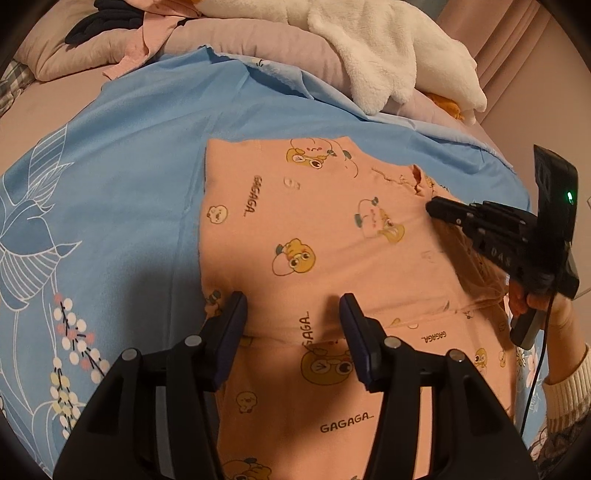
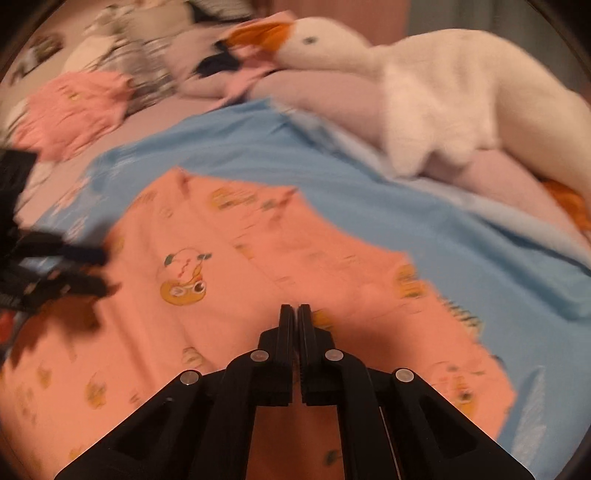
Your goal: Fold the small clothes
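Note:
A peach-pink small garment (image 1: pixel 332 229) printed with yellow cartoon animals and "GAGAGA" lies spread on a blue sheet (image 1: pixel 140 155). A fold line crosses it near my left gripper (image 1: pixel 291 299). That gripper stands open low over the garment's near part, one finger at the left edge, and the pads grip nothing. My right gripper (image 1: pixel 430 206) comes in from the right, jaws together, tip at the ruffled collar edge. In the right wrist view the right gripper (image 2: pixel 295 308) is shut above the garment (image 2: pixel 229 266) with no cloth showing between the pads. The left gripper (image 2: pixel 107 271) appears blurred at the left.
A white plush goose (image 2: pixel 436 92) lies along pinkish pillows (image 1: pixel 295 48) behind the sheet. Dark and pink clothes (image 1: pixel 122 26) are piled at the back left, with a fuzzy pink item (image 2: pixel 74 110) nearby. A person's hand and knitted sleeve (image 1: pixel 565 387) hold the right gripper's handle.

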`<state>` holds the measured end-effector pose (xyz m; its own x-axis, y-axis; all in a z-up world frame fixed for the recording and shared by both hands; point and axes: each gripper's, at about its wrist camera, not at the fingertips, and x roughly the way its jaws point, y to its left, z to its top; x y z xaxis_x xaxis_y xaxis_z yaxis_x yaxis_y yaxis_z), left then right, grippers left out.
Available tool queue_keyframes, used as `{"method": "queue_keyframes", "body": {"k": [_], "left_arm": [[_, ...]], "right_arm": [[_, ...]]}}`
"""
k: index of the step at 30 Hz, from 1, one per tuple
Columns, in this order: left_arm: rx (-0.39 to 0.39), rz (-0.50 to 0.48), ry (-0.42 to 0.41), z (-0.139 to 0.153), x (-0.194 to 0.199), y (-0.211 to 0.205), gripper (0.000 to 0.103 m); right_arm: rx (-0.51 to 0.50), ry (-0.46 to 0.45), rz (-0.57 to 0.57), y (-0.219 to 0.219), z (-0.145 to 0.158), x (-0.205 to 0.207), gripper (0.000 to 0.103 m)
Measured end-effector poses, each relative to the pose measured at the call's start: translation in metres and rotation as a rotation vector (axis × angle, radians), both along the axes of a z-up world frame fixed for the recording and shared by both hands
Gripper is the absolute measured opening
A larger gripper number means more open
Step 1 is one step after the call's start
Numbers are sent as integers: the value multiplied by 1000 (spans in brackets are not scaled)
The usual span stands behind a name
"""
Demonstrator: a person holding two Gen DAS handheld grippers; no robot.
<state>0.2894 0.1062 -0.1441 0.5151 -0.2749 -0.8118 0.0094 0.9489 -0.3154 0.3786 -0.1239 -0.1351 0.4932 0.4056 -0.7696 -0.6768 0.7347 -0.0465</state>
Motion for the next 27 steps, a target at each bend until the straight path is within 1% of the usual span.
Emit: {"method": "queue_keyframes", "body": {"k": [1, 3, 5, 7, 8, 10, 11, 12, 13, 15, 16, 17, 18, 20, 21, 23, 25, 27], "left_arm": [[1, 1, 0, 0, 0, 0, 52], [5, -1, 0, 0, 0, 1, 52], [12, -2, -1, -1, 1, 1, 52], [7, 3, 0, -1, 2, 1, 53], [2, 4, 1, -1, 2, 2, 53], [-7, 7, 4, 1, 2, 3, 53], [-11, 9, 2, 4, 1, 5, 53], [-9, 13, -6, 7, -1, 6, 53], [2, 16, -21, 12, -4, 8, 55], [32, 22, -57, 19, -10, 10, 65], [51, 25, -72, 20, -12, 11, 72], [66, 26, -74, 19, -13, 11, 73], [69, 27, -57, 15, -12, 13, 73], [52, 38, -16, 4, -9, 16, 73], [39, 44, 3, -2, -8, 18, 73], [35, 52, -2, -6, -9, 18, 73], [44, 56, -6, -4, -9, 16, 73], [51, 58, -1, -5, -7, 15, 73]], "right_arm": [[7, 4, -30, -2, 0, 4, 3], [29, 93, -13, -2, -5, 10, 3], [-2, 73, -29, 1, -7, 8, 3], [-40, 23, -83, 0, -7, 12, 3], [-46, 15, -104, -2, -6, 14, 3], [-29, 42, -146, -10, -8, 20, 4], [-6, 62, -161, -15, -6, 21, 4], [60, 74, -186, -28, 0, 19, 4], [100, 67, -206, -39, 6, 16, 4], [162, 63, -273, -64, 15, 7, 4], [201, 76, -309, -83, 18, 2, 4], [225, 91, -335, -95, 20, -1, 4], [262, 125, -374, -118, 21, -6, 7], [315, 185, -419, -149, 19, -12, 15], [329, 193, -442, -161, 18, -16, 20], [341, 201, -462, -172, 16, -22, 26], [350, 234, -442, -173, 11, -25, 36], [319, 238, -423, -166, 7, -27, 36]]}}
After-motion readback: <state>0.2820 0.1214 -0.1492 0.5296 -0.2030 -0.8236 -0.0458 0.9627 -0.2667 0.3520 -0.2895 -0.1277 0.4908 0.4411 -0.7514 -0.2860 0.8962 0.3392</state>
